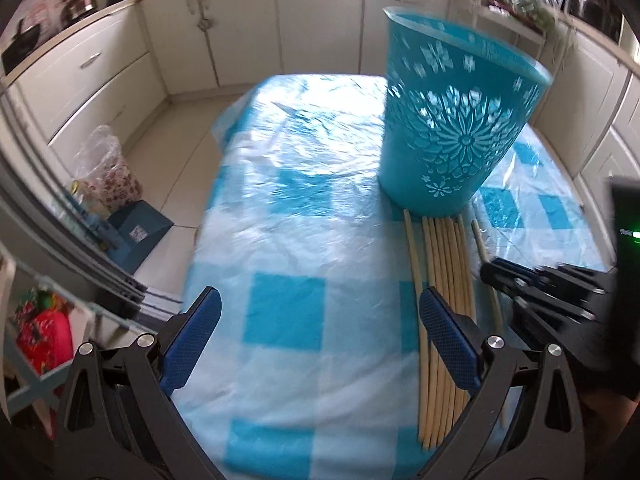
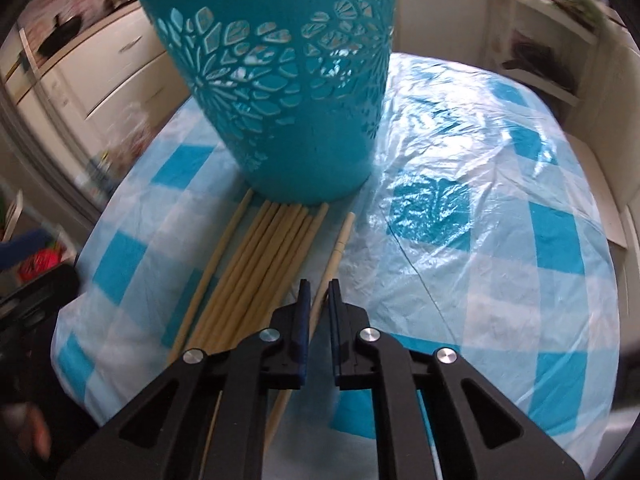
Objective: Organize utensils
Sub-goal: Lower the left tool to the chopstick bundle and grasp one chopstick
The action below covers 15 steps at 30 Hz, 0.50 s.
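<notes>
- A kitchen, cream cabinets all round, and a bench under a blue-and-white checked cloth with clear plastic sheeting over it.
- Upper right of the left wrist view: a teal cut-out holder stands upright on the cloth, and in the right wrist view it fills the top centre.
- Just below the holder, a bundle of pale chopsticks lies flat, far ends at or under its base, fanning toward the lower edge.
- One single chopstick lies apart on the right of the bundle.
- Right tool at lower centre: jaws drawn in to a narrow slot, the single chopstick running between them; it looks pinched, though actual pad contact is hard to confirm.
- Left tool at the bottom of its view: jaws wide apart, nothing held, its right finger over the bundle.
- To do this well, I'd say: lift the stick gently, check it doesn't swivel, tip it upright, then drop it into the holder's open mouth.
- Left tool could steady the holder against tipping.
</notes>
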Available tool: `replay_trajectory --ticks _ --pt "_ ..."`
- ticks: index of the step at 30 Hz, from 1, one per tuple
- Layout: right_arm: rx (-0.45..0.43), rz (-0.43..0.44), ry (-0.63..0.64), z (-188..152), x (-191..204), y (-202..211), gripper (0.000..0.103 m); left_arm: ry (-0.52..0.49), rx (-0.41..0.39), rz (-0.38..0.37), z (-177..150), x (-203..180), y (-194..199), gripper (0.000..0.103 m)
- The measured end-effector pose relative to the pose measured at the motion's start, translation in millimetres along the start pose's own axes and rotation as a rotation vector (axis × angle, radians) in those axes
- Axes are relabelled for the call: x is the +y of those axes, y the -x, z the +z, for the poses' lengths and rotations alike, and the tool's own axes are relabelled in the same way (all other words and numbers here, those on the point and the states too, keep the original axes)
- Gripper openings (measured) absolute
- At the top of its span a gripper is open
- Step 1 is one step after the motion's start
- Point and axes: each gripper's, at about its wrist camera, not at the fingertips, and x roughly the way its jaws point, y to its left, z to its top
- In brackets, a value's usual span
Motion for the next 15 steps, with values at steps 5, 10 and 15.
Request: replay_trajectory --ticks 5,10,15 --pt "-0.018 0.061 -0.068 -8 -21 3 0.009 -0.036 0.026 0.021 14 -24 -38 0.089" --pt "-0.039 0.089 -0.106 -11 -30 7 0.009 -0.05 0.051 0.026 23 -34 -60 0.083" --pt "-0.042 0.093 -0.1 -8 -21 8 0.009 -0.07 0.049 0.005 29 -40 -73 0.079"
